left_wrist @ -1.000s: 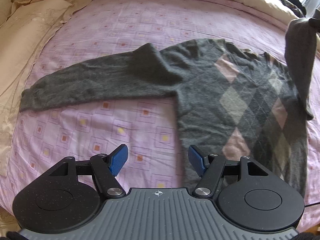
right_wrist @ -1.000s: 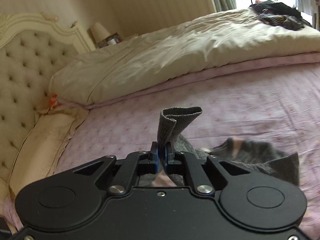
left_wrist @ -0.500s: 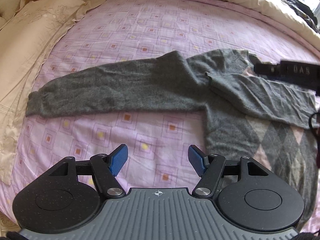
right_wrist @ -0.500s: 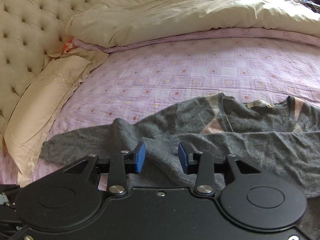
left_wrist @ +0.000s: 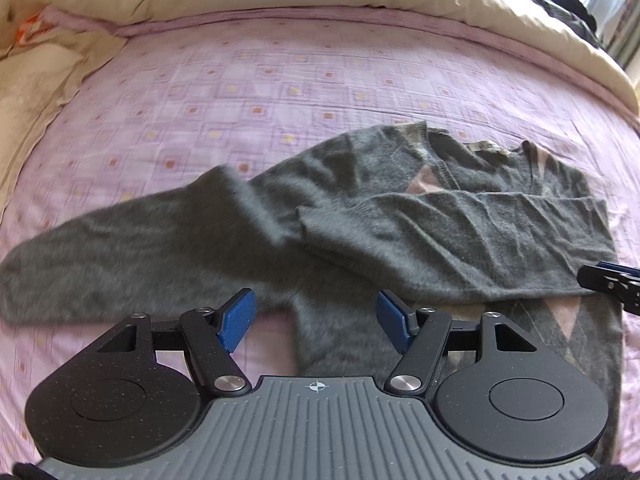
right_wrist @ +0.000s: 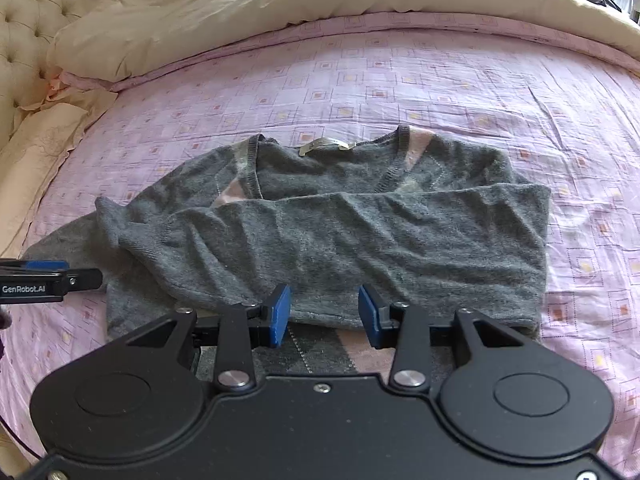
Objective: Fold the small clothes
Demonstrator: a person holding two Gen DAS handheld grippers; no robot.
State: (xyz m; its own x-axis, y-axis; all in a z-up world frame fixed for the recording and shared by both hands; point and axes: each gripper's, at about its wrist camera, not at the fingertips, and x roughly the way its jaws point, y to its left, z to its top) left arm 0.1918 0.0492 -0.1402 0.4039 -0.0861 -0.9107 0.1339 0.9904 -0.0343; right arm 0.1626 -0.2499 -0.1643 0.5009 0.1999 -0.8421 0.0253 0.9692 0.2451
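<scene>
Claw work first: my right claw (right_wrist: 323,314) now hangs with its jaws apart and empty, having let go of the sleeve it was pinching a second ago, and that right sleeve (right_wrist: 360,240) lies folded across the chest of the grey sweater (left_wrist: 460,184) in the middle of the bed (left_wrist: 280,92). My left claw (left_wrist: 316,322), jaws also apart, has moved in over the left sleeve (left_wrist: 132,248), spread toward the bed's left edge, so I judge that fold comes next.

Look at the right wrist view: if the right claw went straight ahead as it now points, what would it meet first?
Probably the folded sleeve lying across the grey argyle sweater; the open right claw points at its near edge. Depth is unclear, so contact cannot be confirmed.
</scene>
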